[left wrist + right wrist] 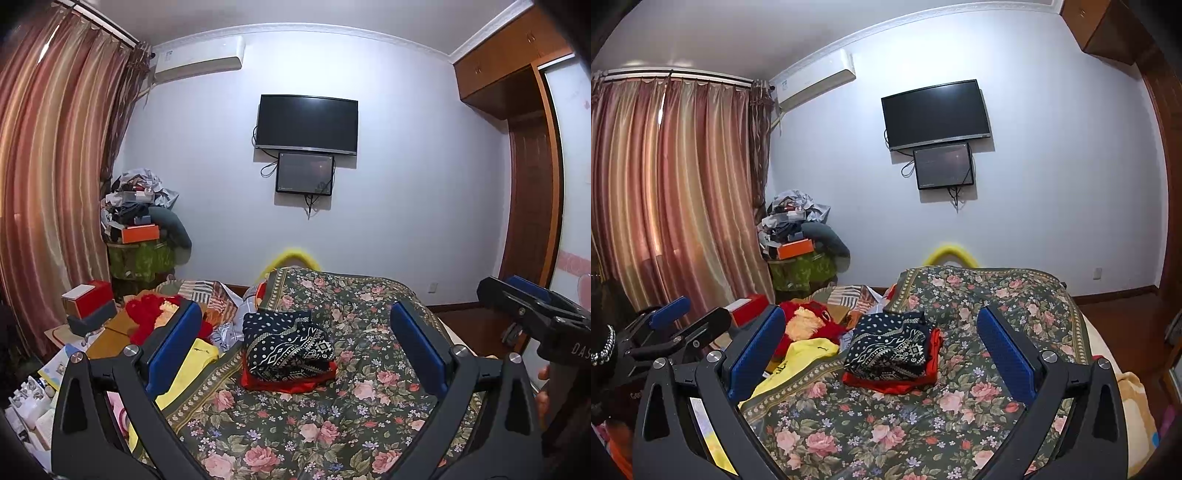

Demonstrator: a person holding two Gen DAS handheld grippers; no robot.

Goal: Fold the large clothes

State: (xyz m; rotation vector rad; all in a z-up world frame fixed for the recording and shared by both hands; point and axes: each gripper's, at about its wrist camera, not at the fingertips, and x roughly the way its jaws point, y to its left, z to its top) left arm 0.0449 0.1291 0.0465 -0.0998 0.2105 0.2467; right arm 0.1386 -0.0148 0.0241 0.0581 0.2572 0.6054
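Note:
A folded dark blue and white patterned garment [290, 341] [890, 345] lies on top of a folded red garment [284, 382] [886, 382] on the floral bedspread [332, 424] [886, 435]. A yellow garment [188, 373] [798, 358] lies loose at the bed's left edge. My left gripper [295, 343] is open and empty, held above the bed in front of the pile. My right gripper [882, 347] is open and empty, likewise above the bed. The right gripper shows at the right of the left wrist view [532, 306]; the left gripper shows at the left of the right wrist view [687, 321].
A red and yellow fluffy item [809, 325], a striped cloth [207, 291] and boxes [88, 299] crowd the left side. A cluttered stack [140, 221] stands in the corner by the curtain [48, 166]. A wardrobe [532, 166] is at the right.

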